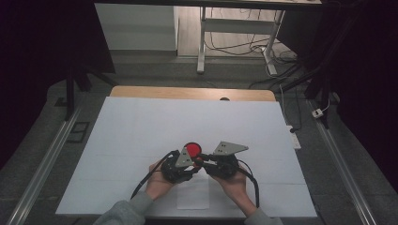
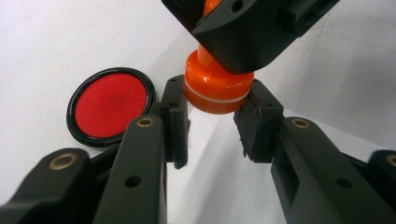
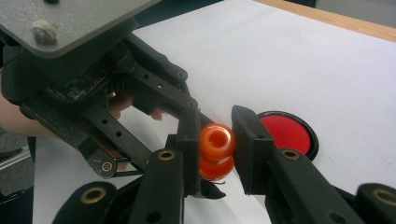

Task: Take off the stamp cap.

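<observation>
Stamp (image 2: pixel 215 88) sits between both grippers, mid-lower frame in the high view, just below the red pad (image 1: pixel 192 150)

Key relation: stamp's long axis runs roughly along the R gripper's (image 3: pixel 215 140) line of sight. In the right gripper view the knob end faces the camera, wider base behind and below it. R jaws pinch the knob from both sides, pads touching orange. In the left gripper view the base end hangs down out of the R jaws at upper centre of frame, and the L gripper (image 2: pixel 212 123) brackets that base: jaws spread, left pad just beside the base, right pad at or near its edge, contact there unclear. So L isn't clamped yet; base lies dead ahead between its pads, slightly high

Judgement: next move is L closing on the base, likely to pull or twist base vs knob. Both hands equally near; R already has hold

Stamp look: glossy orange plastic, waisted knob, thin white ring round the wide base. Pad: flat red disc in black rim, lying on white sheet (image 1: pixel 141 126), left of L jaws in the left gripper view, apart from stamp
</observation>
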Tool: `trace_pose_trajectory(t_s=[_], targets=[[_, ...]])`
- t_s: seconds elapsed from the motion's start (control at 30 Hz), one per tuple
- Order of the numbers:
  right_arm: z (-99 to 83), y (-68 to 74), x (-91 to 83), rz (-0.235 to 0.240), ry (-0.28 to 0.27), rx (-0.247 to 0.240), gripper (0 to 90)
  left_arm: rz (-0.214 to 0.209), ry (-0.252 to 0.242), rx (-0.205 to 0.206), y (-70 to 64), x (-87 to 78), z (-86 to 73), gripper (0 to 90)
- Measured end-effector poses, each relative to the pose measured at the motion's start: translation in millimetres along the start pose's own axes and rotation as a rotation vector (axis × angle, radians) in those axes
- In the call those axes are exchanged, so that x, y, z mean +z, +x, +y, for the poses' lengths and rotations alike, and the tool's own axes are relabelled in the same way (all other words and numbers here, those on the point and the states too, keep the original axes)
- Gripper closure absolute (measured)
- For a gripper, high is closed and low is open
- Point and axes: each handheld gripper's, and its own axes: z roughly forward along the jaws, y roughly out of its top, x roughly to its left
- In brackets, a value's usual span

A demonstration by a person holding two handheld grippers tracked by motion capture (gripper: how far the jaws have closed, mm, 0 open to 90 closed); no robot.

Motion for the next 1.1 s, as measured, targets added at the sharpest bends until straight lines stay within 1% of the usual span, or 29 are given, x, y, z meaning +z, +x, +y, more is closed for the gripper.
trace_pose_trajectory(t_s=[0.73,0.87,0.97,1.0,1.03,1.07,1.1], targets=[[-0.7,-0.8,-0.5,0.006,0.000,0.021,72.8,0.004,0.004,0.007,-1.3,0.4,-0.7,66.0],[-1.1,-0.6,-0.3,0.004,0.000,0.024,72.9,-0.001,0.003,0.001,-1.0,0.5,-1.0,66.1],[-1.6,0.1,0.2,0.001,-0.010,0.026,72.9,-0.007,0.005,-0.007,-0.2,0.6,-1.3,66.1],[-1.4,0.1,-0.2,-0.001,-0.008,0.023,72.9,0.001,0.046,0.000,0.0,2.8,-1.8,66.1],[-0.8,0.2,-3.4,-0.027,-0.037,0.019,72.9,0.013,0.079,0.015,-0.1,6.8,-5.3,66.1],[2.0,-2.0,-8.7,-0.036,-0.065,0.028,72.9,0.011,0.055,-0.013,-0.1,9.2,-9.9,66.1],[5.2,-5.1,-14.8,-0.034,-0.079,0.039,72.9,-0.022,0.023,-0.045,0.9,7.8,-11.0,66.0]])
